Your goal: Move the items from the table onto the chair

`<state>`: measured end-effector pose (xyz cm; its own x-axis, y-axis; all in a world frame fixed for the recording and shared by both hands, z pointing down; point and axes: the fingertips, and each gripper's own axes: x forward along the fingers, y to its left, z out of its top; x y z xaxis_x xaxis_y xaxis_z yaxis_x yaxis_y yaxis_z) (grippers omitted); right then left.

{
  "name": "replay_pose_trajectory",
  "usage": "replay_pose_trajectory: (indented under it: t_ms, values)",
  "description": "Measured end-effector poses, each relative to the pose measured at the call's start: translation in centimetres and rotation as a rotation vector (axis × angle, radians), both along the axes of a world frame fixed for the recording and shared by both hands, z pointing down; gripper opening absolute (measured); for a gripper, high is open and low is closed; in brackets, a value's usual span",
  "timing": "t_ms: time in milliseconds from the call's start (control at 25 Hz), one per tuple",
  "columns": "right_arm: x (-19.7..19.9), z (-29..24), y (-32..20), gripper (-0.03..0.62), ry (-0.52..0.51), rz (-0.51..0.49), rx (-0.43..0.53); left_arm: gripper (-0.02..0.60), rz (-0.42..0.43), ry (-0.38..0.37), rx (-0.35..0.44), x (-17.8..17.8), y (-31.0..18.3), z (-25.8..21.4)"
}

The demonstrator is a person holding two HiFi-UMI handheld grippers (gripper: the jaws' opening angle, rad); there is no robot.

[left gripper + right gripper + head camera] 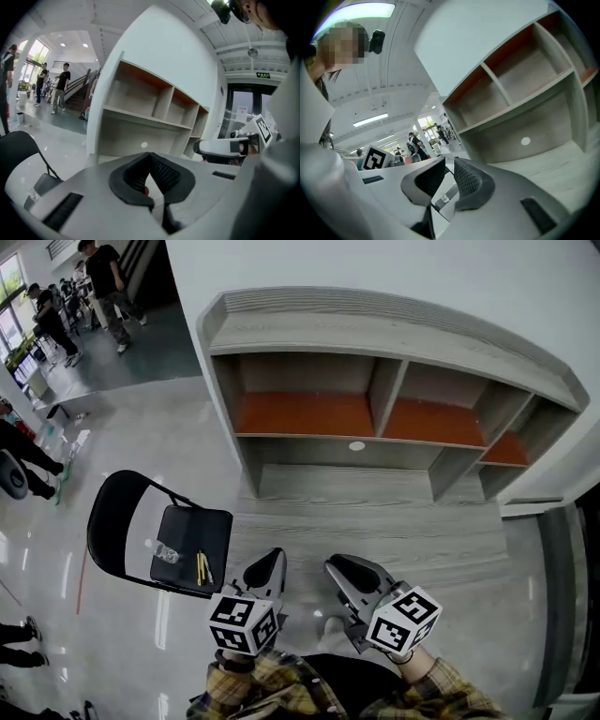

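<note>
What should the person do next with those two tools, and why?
Probably just draw both back and stop: the bottle and yellow sticks already lie on the chair seat, the table shows nothing left, and neither the left tool nor the right tool holds anything.

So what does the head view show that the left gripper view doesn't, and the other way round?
Head view only: plaid sleeves, the yellow item on the chair seat, and the left gripper from outside.
Left gripper view only: the ceiling, a green sign, and its own shut jaws close up.
Both: the shelf, the chair, the right gripper, and people in the hall.
</note>
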<state>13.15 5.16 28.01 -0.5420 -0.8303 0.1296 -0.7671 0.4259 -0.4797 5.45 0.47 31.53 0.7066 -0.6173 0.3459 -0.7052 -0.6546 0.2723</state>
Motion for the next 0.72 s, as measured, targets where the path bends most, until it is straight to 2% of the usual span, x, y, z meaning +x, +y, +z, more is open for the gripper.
replay_pose_trajectory:
  t_ms: [160, 320, 520, 720]
  values:
    - [8.8, -0.5, 3.2, 0.067, 0.033, 0.104, 0.013, 0.003, 0.092, 0.006, 0.018, 7.7, 3.5, -1.0]
    - [14.8, -0.3, 6.0, 0.048, 0.05, 0.18, 0.021, 0.003, 0.184, -0.017, 0.016, 12.9, 6.7, -0.8]
    - [18.2, 0.6, 7.9, 0.034, 0.036, 0.256, -0.005, 0.003, 0.264, -0.042, 0.002, 15.8, 8.6, -0.4]
    - [18.9, 0.6, 8.2, 0.021, 0.033, 0.272, -0.019, 0.003, 0.307, -0.04, -0.007, 17.1, 8.6, -0.5]
